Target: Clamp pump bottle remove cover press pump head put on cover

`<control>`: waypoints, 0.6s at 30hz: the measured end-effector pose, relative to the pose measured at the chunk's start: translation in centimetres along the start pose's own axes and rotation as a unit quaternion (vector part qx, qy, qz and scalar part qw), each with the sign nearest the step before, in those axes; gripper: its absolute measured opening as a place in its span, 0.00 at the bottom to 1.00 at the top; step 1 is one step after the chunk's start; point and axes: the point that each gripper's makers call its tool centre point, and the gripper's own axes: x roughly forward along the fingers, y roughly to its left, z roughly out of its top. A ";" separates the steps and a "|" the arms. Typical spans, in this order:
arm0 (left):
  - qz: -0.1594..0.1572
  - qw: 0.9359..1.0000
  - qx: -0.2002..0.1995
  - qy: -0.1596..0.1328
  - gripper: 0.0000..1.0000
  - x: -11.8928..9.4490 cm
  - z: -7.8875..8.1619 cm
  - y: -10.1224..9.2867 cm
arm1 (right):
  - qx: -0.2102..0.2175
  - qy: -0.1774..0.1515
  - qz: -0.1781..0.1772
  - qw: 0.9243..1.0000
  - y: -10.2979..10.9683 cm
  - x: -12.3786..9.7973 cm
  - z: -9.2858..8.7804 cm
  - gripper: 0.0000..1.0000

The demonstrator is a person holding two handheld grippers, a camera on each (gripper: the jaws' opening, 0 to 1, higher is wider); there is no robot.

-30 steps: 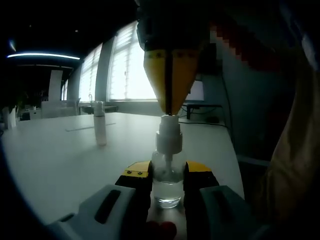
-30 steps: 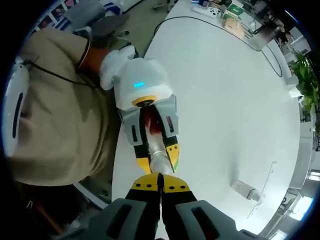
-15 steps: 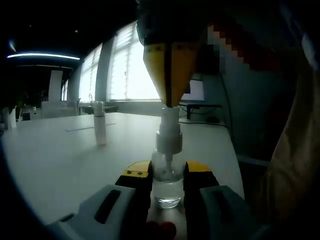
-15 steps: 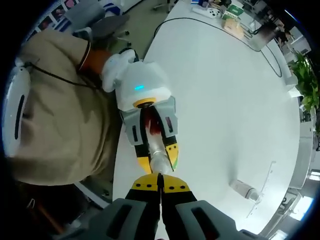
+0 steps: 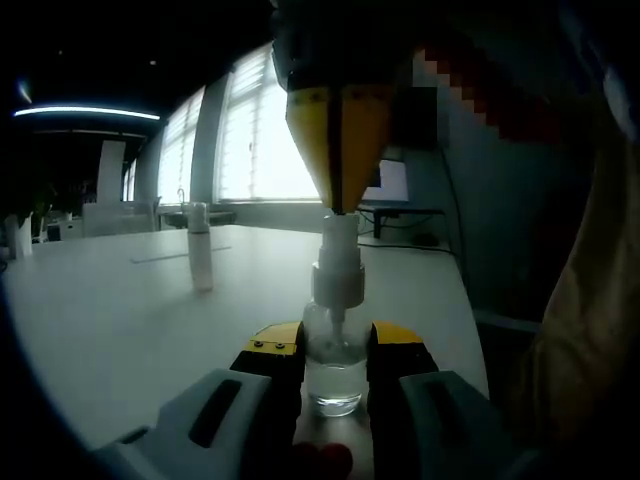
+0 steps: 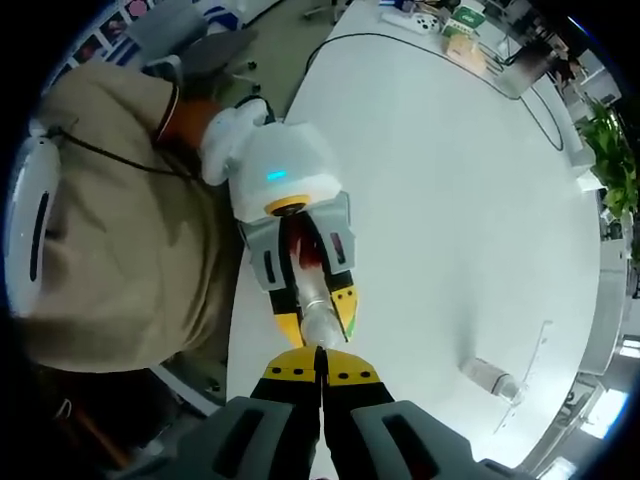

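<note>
A clear pump bottle (image 5: 335, 372) stands near the edge of the white table (image 5: 120, 320), and my left gripper (image 5: 335, 345) is shut on its body. Its white pump head (image 5: 337, 272) rises above the jaws. My right gripper (image 5: 341, 208) comes straight down from above, shut with nothing in it, tips touching the top of the pump head. In the right gripper view, my right gripper (image 6: 320, 352) hangs over the bottle (image 6: 315, 300), which is held by the left gripper (image 6: 318, 318). The clear cover (image 5: 200, 258) stands apart on the table (image 6: 450, 200), seen also as the cover (image 6: 492, 380).
A person in beige clothing (image 6: 110, 230) stands at the table's edge, close to the bottle. Small boxes and items (image 6: 460, 30) sit at the far end, with a plant (image 6: 605, 170) beyond. A thin strip (image 6: 545, 345) lies near the cover. Bright windows (image 5: 260, 140) are behind.
My right gripper has risen a little since one second ago, and the pump head has come up with it, showing more stem. The left gripper and bottle have stayed put.
</note>
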 end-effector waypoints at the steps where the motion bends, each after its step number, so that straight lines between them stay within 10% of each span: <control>1: 0.000 1.000 -0.001 0.000 0.15 0.0 0.0 0.0 | 0.001 0.000 -0.001 1.000 0.0 0.0 0.0 0.00; 18: 0.000 1.000 0.000 0.000 0.15 0.0 0.0 0.1 | -0.002 0.009 -0.004 1.000 0.3 0.6 -0.1 0.00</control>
